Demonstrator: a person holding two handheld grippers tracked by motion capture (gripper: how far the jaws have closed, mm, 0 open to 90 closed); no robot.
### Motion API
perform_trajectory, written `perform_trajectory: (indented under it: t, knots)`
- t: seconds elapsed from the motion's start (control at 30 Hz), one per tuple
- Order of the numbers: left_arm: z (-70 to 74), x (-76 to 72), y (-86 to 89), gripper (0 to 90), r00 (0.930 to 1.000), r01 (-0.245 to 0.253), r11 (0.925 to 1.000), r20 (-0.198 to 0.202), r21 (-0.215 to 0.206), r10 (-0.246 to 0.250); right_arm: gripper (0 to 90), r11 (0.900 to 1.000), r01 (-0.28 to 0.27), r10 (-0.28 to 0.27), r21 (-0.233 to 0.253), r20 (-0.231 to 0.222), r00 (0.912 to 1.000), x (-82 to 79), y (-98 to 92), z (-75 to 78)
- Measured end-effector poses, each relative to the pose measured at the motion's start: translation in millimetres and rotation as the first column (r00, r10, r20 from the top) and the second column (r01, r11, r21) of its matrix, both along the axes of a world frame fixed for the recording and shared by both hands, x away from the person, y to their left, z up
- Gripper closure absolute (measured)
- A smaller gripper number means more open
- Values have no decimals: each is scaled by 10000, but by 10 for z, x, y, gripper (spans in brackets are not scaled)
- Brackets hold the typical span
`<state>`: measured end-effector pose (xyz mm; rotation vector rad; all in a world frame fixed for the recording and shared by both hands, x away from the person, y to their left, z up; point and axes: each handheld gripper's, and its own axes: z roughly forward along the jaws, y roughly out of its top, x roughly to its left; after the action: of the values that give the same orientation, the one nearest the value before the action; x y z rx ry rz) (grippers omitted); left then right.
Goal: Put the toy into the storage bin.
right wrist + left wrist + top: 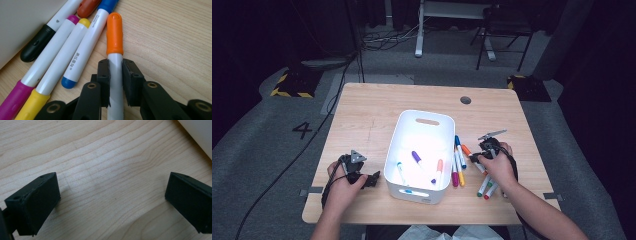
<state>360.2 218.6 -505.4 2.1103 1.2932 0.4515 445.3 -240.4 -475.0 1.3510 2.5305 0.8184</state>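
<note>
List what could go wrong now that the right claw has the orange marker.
1. The right claw pinches the orange marker on its smooth white barrel, far back from the cap, so it may tilt or slip when lifted.
2. The blue marker lies close beside it; lifting at a slant could nudge it and the yellow marker.
3. The white bin has tall walls; a low carry might knock the marker against the rim.

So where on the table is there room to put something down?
The table is bare left of the white bin and along the far edge behind it. The right hand-held gripper grips an orange marker among the crowded markers right of the bin. The open left hand-held gripper sits near the bin's front left corner.
</note>
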Motion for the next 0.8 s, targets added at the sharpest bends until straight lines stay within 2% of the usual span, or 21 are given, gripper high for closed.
perform_trajectory:
  t: [0.1,0.33,0.47,0.67,0.8]
  knots:
    - [1,0,1,1,10000,1,10000,3,17,-1,768,9998,-144,145,-123,62,9999,-5,6,18]
    - [1,0,0,1,10000,-7,10000,15,25,7,768,9996,-284,285,-64,160,9995,-36,-12,153]
    - [1,-3,0,2,10000,-54,10000,73,61,54,768,9990,-437,433,118,282,9987,-64,-40,282]
    - [-4,-32,-6,2,9999,-131,9999,61,-13,131,769,9967,-810,807,33,531,9953,-118,-67,482]
    - [1,-44,-11,3,9998,-183,9998,55,50,183,769,9948,-1008,993,143,817,9917,-173,-82,671]
